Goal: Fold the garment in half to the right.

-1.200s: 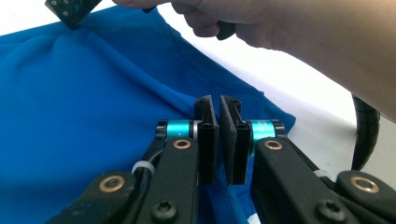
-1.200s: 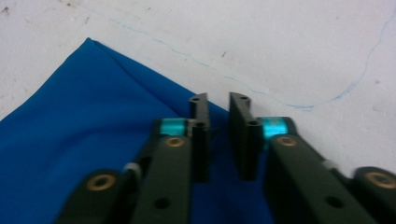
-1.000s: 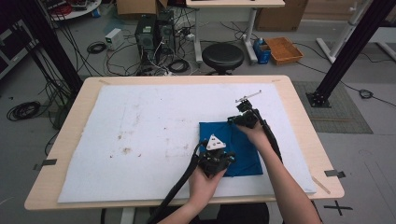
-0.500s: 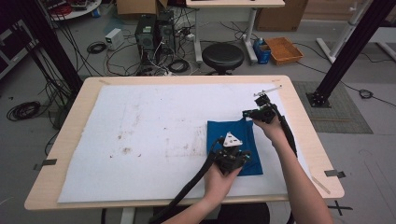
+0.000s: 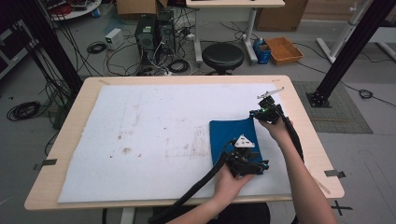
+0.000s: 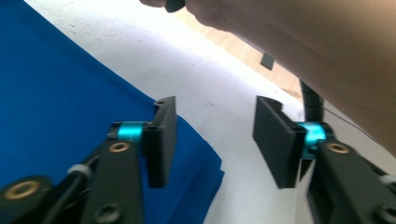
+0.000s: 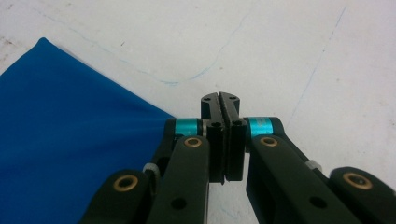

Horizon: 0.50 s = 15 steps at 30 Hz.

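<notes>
The left gripper (image 6: 215,140), jaws just spread and empty, hides the blue cloth's (image 5: 229,135) near corner; the right gripper (image 7: 220,105) pinches its far corner, the cloth edge hidden between the jaws.

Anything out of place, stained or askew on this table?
The white mat carries brownish stains left of centre, around. The folded blue cloth lies slightly askew to the mat's edges, its stacked layers stepped at one corner. Nothing looks spilled or damaged.
</notes>
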Available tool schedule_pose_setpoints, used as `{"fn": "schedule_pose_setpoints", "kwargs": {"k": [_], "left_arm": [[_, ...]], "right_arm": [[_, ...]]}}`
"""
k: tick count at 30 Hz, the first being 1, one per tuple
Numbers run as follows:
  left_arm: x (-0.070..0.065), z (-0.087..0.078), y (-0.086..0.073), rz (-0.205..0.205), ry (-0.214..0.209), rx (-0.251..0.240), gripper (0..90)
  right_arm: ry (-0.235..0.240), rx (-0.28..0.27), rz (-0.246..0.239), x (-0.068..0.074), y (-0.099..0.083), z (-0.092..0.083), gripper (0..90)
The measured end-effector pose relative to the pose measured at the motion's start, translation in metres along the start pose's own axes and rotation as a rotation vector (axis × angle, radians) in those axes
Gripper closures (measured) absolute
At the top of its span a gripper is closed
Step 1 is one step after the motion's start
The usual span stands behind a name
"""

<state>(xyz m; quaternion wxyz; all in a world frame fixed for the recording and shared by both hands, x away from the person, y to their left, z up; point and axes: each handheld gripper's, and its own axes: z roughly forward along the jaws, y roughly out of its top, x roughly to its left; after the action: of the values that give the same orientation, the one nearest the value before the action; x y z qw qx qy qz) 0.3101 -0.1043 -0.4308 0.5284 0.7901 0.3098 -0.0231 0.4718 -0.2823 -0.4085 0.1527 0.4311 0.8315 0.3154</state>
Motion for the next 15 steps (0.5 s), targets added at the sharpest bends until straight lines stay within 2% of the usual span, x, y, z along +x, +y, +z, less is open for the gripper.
{"fn": "schedule_pose_setpoints", "kwargs": {"k": [2,4,8,10,12,13,15], "left_arm": [[0.002,-0.014,0.002,0.017,0.009,-0.014,45.9],[0.004,-0.028,0.003,0.036,0.019,-0.025,45.3],[0.018,-0.065,0.002,0.066,0.083,-0.047,45.3],[0.028,-0.084,0.0,0.077,0.128,-0.05,44.6],[0.04,-0.101,-0.003,0.065,0.17,-0.057,44.2],[0.047,-0.11,-0.005,0.05,0.192,-0.061,43.7],[0.057,-0.123,-0.01,0.049,0.243,-0.07,43.5]], "right_arm": [[-0.01,-0.008,0.004,0.0,-0.002,-0.001,83.3],[-0.027,-0.014,0.012,-0.001,-0.004,-0.003,73.9],[-0.06,-0.033,0.028,-0.001,-0.006,-0.014,71.5],[-0.037,-0.057,0.034,0.0,-0.005,-0.02,71.4],[-0.016,-0.061,0.045,0.006,-0.005,-0.024,70.8],[-0.006,-0.053,0.051,0.009,-0.005,-0.026,70.8],[0.022,-0.086,0.052,0.02,-0.013,-0.033,70.7]]}}
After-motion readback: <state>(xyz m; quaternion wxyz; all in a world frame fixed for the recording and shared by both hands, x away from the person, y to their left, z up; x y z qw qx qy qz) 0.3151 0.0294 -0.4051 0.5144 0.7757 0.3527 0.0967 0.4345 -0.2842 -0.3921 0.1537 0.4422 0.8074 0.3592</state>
